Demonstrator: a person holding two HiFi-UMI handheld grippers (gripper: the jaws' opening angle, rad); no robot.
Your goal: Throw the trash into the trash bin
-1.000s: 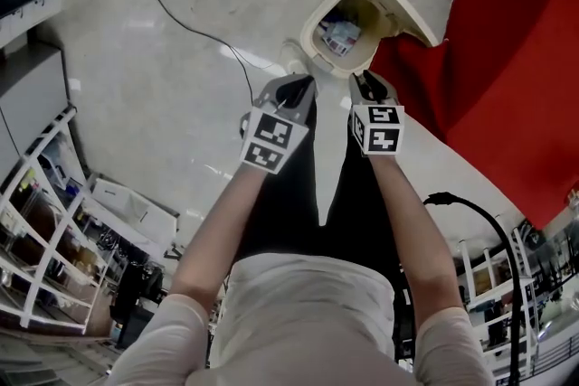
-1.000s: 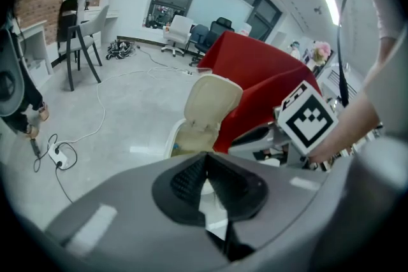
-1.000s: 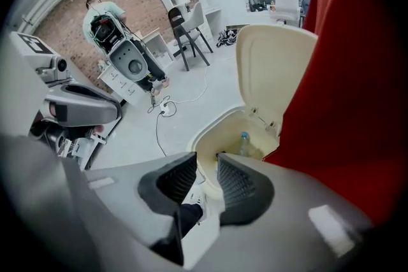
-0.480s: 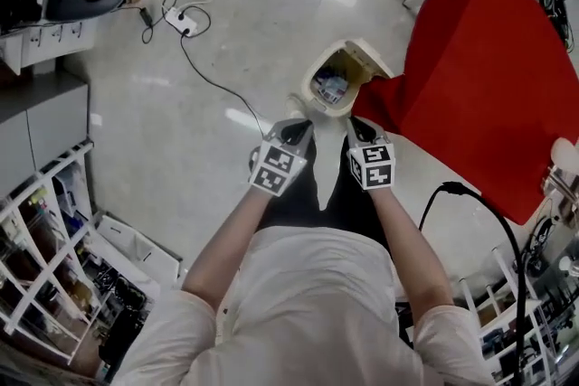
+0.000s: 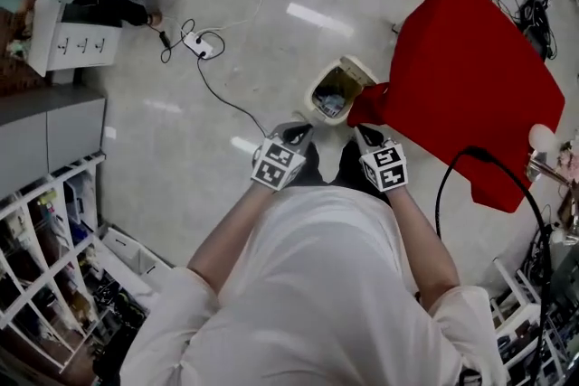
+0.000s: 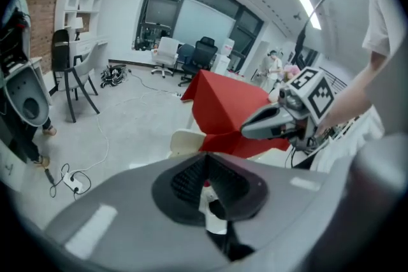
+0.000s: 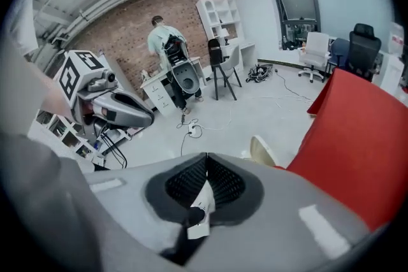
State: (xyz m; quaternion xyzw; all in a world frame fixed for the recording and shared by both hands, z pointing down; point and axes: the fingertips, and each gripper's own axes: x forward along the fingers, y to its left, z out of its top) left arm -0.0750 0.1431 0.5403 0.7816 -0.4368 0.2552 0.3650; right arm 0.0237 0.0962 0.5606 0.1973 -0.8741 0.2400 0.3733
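The cream trash bin [image 5: 316,97] stands on the floor with its lid open and trash [image 5: 333,102] inside. It is against the corner of a red-draped table [image 5: 470,77]. My left gripper [image 5: 297,133] and right gripper [image 5: 365,136] are side by side, high above the floor, on the near side of the bin. Both point down toward it. The left gripper [image 6: 205,159] has its pads together with nothing held. The right gripper [image 7: 205,165] has just been closing and is shut with nothing between its pads. The bin's lid [image 7: 262,151] shows past the right jaws.
A power strip with a cable [image 5: 201,43] lies on the floor to the left. White shelving [image 5: 45,240] fills the lower left. A black cable [image 5: 452,185] loops at the right. A person [image 7: 167,41] stands by a desk in the back.
Both grippers have risen well away from the bin, which now looks smaller and farther below. The view takes in much more of the floor and the red table.
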